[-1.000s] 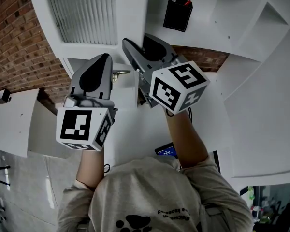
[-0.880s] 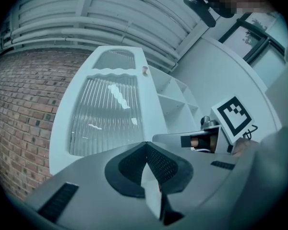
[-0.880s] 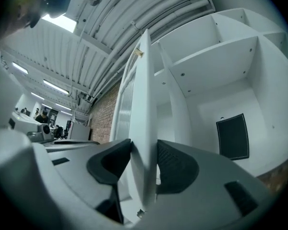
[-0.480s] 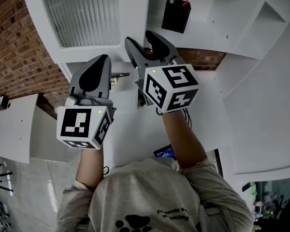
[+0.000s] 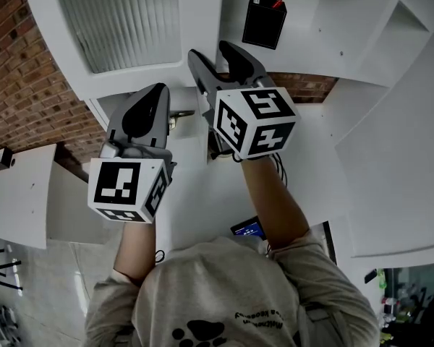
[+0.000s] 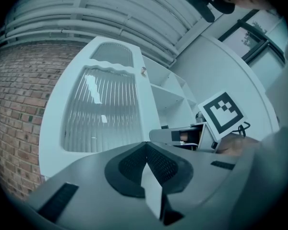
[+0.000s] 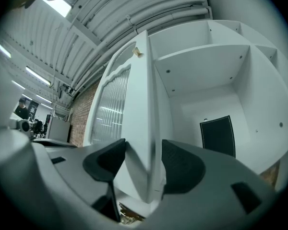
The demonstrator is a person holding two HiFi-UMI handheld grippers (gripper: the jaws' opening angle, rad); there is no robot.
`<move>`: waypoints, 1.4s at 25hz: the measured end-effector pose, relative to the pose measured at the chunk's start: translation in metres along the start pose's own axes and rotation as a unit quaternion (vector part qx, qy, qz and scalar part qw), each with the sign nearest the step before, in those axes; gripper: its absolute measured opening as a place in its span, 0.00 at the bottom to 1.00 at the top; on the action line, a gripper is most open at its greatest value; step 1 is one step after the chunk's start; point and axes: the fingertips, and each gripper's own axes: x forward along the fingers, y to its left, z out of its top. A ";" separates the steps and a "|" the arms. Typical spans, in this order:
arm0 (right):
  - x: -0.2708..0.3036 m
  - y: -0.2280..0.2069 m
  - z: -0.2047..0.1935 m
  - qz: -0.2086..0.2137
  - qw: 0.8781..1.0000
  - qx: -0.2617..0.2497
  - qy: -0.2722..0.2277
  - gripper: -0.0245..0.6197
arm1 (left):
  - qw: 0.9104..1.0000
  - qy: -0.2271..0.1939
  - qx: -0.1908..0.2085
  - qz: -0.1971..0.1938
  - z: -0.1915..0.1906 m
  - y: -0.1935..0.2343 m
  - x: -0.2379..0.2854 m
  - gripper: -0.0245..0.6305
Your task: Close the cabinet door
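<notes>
White cabinet door between right claw

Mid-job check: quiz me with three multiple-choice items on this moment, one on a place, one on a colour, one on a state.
1. Where is the black pen holder? A on the floor; B inside the cabinet; C hanging on the door.
2. What colour is the cabinet door's frame? A white; B black; C red.
3. How do the right gripper's jaws stand? A apart around the door's edge; B shut on the pen holder; C shut, empty.
Answers: 1 B, it stands in an open compartment. 2 A, white surrounds the ribbed pane. 3 A, the jaws have just been opening, and the door's edge stands between them.
</notes>
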 end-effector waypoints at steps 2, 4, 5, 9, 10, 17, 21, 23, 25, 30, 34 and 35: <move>0.004 -0.002 -0.001 -0.004 1.000 0.002 0.001 0.39 | 1.000 0.001 0.001 -0.001 -0.001 0.002 0.000 0.05; 0.007 -0.005 -0.002 -0.008 1.000 0.003 0.002 0.39 | 1.000 0.003 0.001 -0.002 -0.002 0.004 0.001 0.05; 0.008 -0.006 -0.002 -0.011 1.000 0.003 0.002 0.39 | 1.000 0.003 0.001 -0.002 -0.003 0.004 0.001 0.05; 0.011 -0.008 -0.003 -0.023 1.000 -0.001 0.004 0.39 | 1.000 0.005 0.002 -0.001 -0.004 0.007 -0.001 0.05; 0.012 -0.008 -0.003 -0.026 1.000 -0.002 0.005 0.39 | 1.000 0.005 0.002 0.000 -0.005 0.008 -0.002 0.05; 0.018 -0.011 -0.004 -0.042 0.999 -0.011 0.011 0.39 | 1.000 0.008 0.004 -0.002 -0.007 0.008 -0.008 0.05; 0.018 -0.011 -0.005 -0.050 0.999 -0.010 0.012 0.39 | 1.000 0.013 0.004 -0.003 -0.009 0.008 -0.013 0.05; 0.017 -0.010 -0.004 -0.055 0.998 -0.011 0.012 0.39 | 1.000 0.015 0.004 -0.006 -0.009 0.006 -0.015 0.05; 0.016 -0.008 -0.003 -0.060 0.998 -0.023 0.013 0.38 | 1.000 0.018 0.003 -0.010 -0.010 0.002 -0.017 0.05; 0.010 0.001 -0.001 -0.068 0.997 -0.041 0.017 0.37 | 1.000 0.020 0.004 -0.017 -0.009 -0.001 -0.026 0.05; 0.000 0.007 -0.001 -0.076 0.996 -0.038 0.011 0.37 | 1.000 0.021 0.000 -0.015 -0.010 0.001 -0.036 0.05; -0.002 0.008 0.000 -0.078 0.996 -0.037 0.009 0.37 | 1.000 0.022 -0.001 -0.015 -0.011 0.002 -0.038 0.05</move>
